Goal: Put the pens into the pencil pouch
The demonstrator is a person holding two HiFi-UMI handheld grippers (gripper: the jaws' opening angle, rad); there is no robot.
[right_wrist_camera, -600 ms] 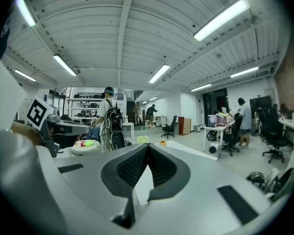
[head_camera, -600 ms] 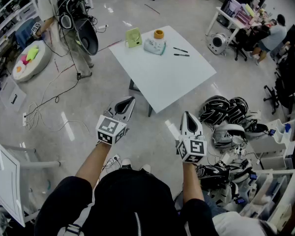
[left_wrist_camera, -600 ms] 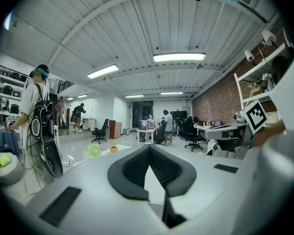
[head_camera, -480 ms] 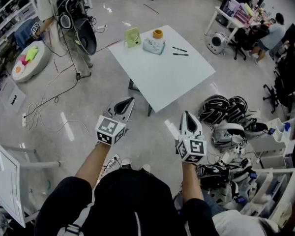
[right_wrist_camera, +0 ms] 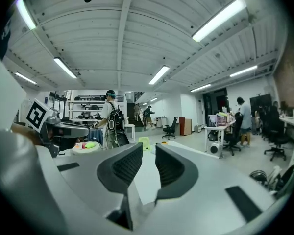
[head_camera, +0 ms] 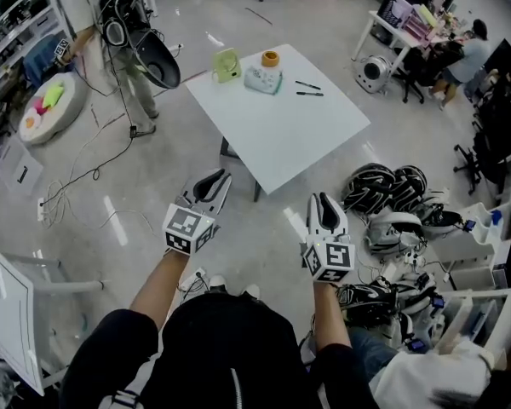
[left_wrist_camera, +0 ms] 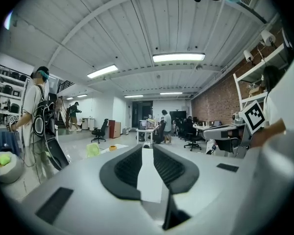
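White desk (head_camera: 281, 135): smooth, matt, four-sided, mostly bare.
Pens (head_camera: 309, 94): two slim dark sticks, side by side near the desk's far right edge, outside the pouch.
Pouch (head_camera: 262, 78): pale, soft and lumpy, at the desk's far corner, left of the pens; an orange tape ring (head_camera: 271, 59) just behind it.
Left tongs (head_camera: 211, 181): black ribbed pads in a grey shell, a thin slit apart, nothing between — short of the desk's near corner.
Right tongs (head_camera: 324, 203): ribbed pads plainly apart, empty, also short of the desk.
Cubes (head_camera: 187, 227): black-and-white square codes.
Room: glossy pale floor (head_camera: 187, 143) around the desk — black helmets (head_camera: 392, 190) heaped to its right; ribbed white ceiling (right_wrist_camera: 137, 33) with strip lights.
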